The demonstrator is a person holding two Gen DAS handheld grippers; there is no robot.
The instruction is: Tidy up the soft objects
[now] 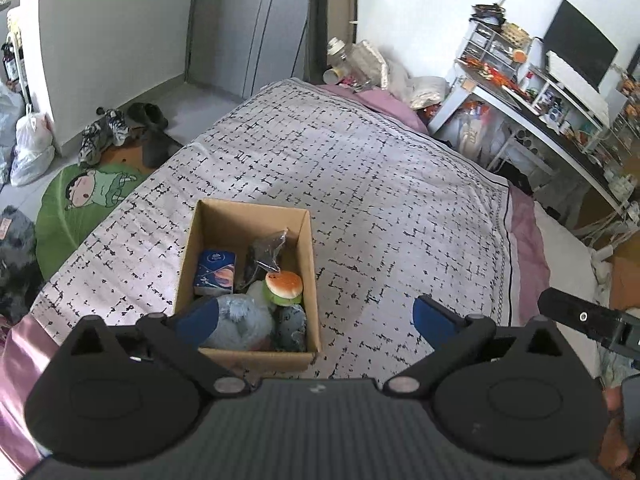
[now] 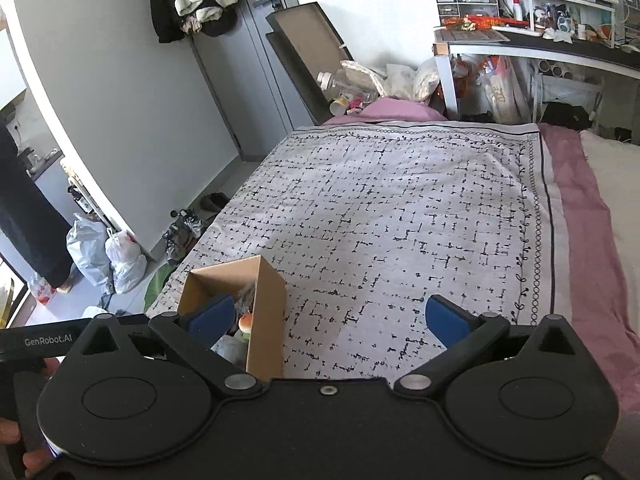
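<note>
A brown cardboard box (image 1: 224, 220) stands on the patterned bedspread (image 1: 360, 184). Inside lie a blue tissue pack (image 1: 215, 273), a dark plastic-wrapped item (image 1: 264, 254), a burger-shaped squishy (image 1: 283, 287) and grey-blue plush toys (image 1: 244, 326). My left gripper (image 1: 314, 322) hangs open above the box's near end, its blue pads wide apart and empty. In the right wrist view the same box (image 2: 266, 308) sits low on the left, with the burger toy (image 2: 245, 323) peeking out. My right gripper (image 2: 330, 316) is open and empty, above the box's right wall and the bedspread (image 2: 400, 208).
A pink sheet (image 2: 580, 232) edges the bed on the right. A cluttered white desk (image 1: 540, 116) with a monitor (image 1: 580, 46) stands beyond. Shoes (image 1: 104, 132), plastic bags (image 1: 32, 148) and a green cartoon mat (image 1: 80, 200) lie on the floor at left. Bottles and bags (image 2: 360, 88) crowd the bed's far end.
</note>
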